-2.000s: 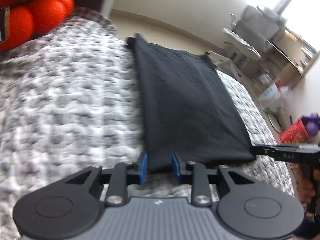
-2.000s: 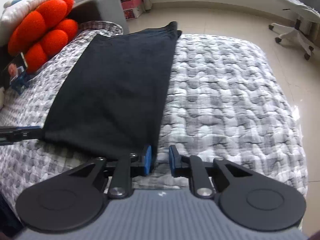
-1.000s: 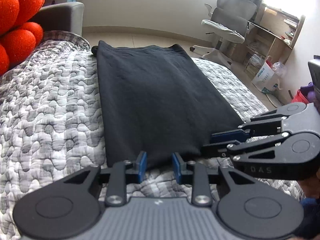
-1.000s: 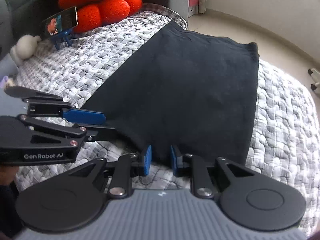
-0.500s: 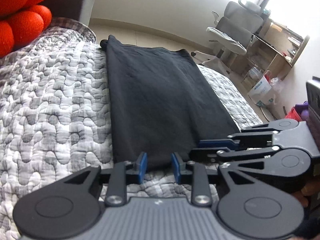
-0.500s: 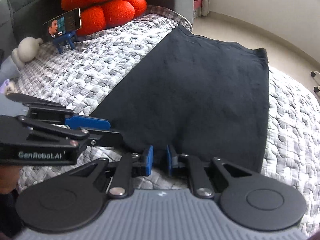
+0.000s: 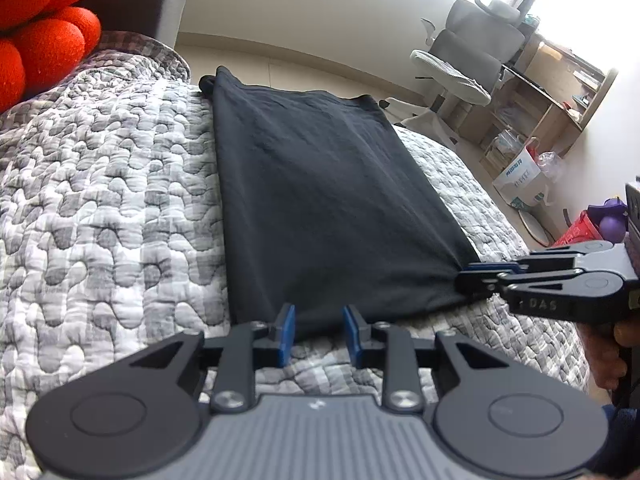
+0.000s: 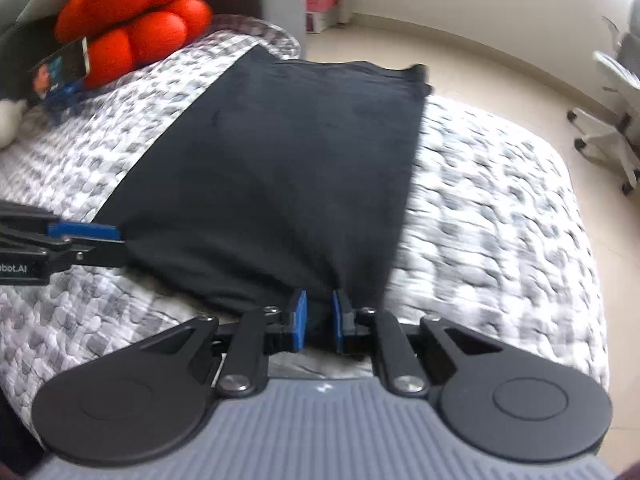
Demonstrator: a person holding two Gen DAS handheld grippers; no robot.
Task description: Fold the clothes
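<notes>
R gripper (image 8: pixel 319 316) now pinches garment (image 8: pixel 276 168).

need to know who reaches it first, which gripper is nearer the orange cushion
Left. The left gripper works the garment's near corner on the orange cushion's side; the right gripper pinches the opposite corner, farther away.

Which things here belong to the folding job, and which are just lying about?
Job:
- long black folded cloth garment
- left gripper
- right gripper, jaws just closing on the hem

Lying about:
- orange bobbled plush cushion
- grey office chair
- grey patterned quilt
</notes>
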